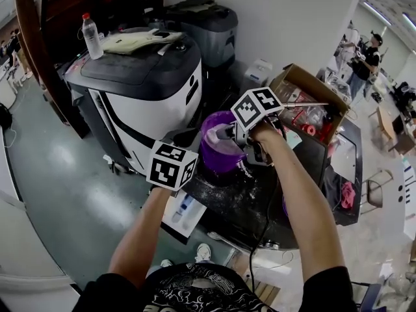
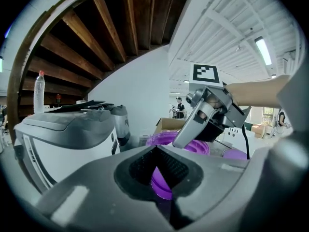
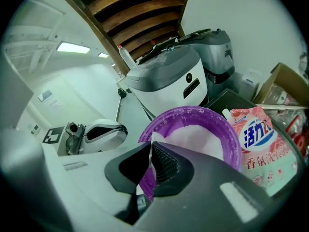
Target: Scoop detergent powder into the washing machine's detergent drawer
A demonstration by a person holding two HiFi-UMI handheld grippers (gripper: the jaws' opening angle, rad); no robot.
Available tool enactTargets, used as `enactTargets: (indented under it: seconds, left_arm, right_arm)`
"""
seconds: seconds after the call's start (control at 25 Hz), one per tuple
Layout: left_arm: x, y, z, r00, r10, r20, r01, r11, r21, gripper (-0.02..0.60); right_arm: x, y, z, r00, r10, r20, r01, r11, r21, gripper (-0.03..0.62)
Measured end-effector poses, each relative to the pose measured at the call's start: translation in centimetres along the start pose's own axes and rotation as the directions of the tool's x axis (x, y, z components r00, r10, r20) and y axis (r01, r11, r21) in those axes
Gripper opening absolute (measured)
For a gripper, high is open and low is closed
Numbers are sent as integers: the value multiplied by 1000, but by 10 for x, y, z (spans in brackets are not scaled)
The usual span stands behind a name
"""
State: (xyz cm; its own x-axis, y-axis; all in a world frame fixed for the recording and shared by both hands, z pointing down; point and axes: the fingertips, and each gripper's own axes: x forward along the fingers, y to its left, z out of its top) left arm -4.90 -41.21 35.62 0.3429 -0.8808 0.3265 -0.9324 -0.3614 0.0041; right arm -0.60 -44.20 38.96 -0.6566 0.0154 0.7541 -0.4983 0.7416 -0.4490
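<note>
Left tool [image 2: 159, 178] is clamping shut on the smooth wall of the one round purple plastic tub [image 1: 220, 145], mid-frame. Right tool [image 3: 152, 166] is pinching a thin white plastic strip [image 3: 150, 153] over the tub's near edge, jaws closed on it. Fine white detergent powder [image 3: 195, 139] is lying inside the tub, and grains are speckling the dark matte counter [image 1: 221, 190] beneath. One glossy pink-and-white detergent pouch [image 3: 263, 144] is lying just beside the tub, at right. Upper left, two rounded machines are standing side by side, a white-and-dark-grey machine [image 1: 140, 86] and an all-grey machine [image 1: 209, 34]. One clear bottle with a red cap [image 1: 91, 36] is standing on the nearer. One open cardboard box [image 1: 311, 99] is sitting upper right. The shiny grey-green floor [image 1: 62, 174] is gleaming at left, and curved timber beams [image 2: 96, 37] are arching overhead.
</note>
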Motion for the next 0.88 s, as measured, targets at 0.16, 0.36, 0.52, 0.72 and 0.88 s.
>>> enactTargets:
  seconds: [0.16,0.36,0.52,0.72,0.88]
  left_arm:
    - [1,-5,3,999,-39,3,39,999,10,0]
    - [0,-11,2,997,-71,2,71,997,22,0]
    - [-1,-14,3,996,-89,4,89,996,30,0]
    - [-4,-19,4,994,-110,7,109,993,39,0]
    - [-7,-20,1,992,-123,9,123,992,39,0]
  right_arm:
    - [-14,0,3,995,21,102,-31,995,95,35]
    - [-27,2,4,968,63,244,-114,973,200,35]
    - [-38,5,5,935,84,346,-179,951,253,35]
    - [-49,7,3,887,98,452,-258,916,308,35]
    - [-54,7,0,833,104,543,-343,867,361,35]
